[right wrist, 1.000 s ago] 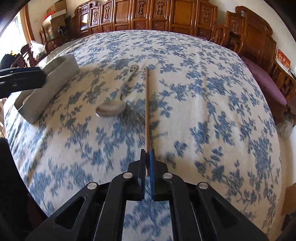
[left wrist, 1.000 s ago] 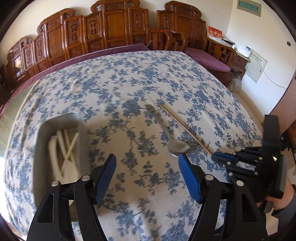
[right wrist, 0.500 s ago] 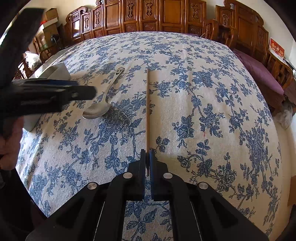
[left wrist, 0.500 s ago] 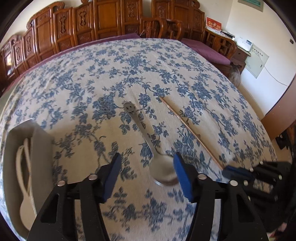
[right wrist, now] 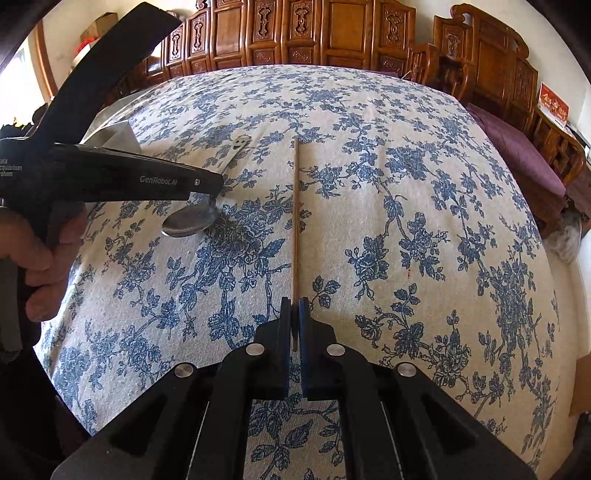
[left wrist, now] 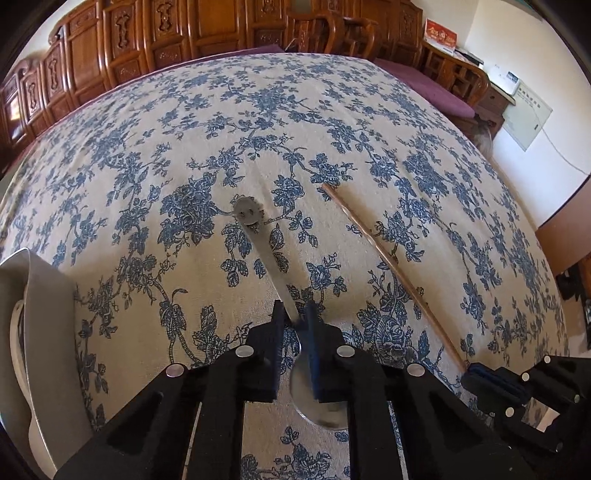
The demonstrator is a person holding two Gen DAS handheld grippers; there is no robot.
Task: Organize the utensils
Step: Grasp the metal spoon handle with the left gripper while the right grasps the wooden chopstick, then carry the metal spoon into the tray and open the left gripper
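Note:
A metal spoon [left wrist: 258, 243] lies on the flowered tablecloth, handle pointing away. My left gripper [left wrist: 295, 317] is closing on its neck just above the bowl, and the blue pads [left wrist: 312, 332] touch the handle on both sides. From the right wrist view, the same gripper [right wrist: 210, 192] comes in from the left over the spoon bowl [right wrist: 188, 223]. A thin brown chopstick [right wrist: 295, 206] lies straight ahead, with my right gripper [right wrist: 294, 314] shut on its near end. In the left wrist view the chopstick [left wrist: 388, 258] runs diagonally to the right gripper [left wrist: 476, 373].
A grey tray [left wrist: 44, 295] with white utensils [left wrist: 16, 332] inside stands at the left table edge, its corner [right wrist: 118, 136] showing behind the left gripper. A hand [right wrist: 40, 251] holds that gripper. Carved wooden chairs [right wrist: 332, 33] ring the far side.
My left gripper has moved down and forward over the spoon, and its jaws have gone from wide apart to pinching the spoon's neck. The right gripper has stayed put on the chopstick.

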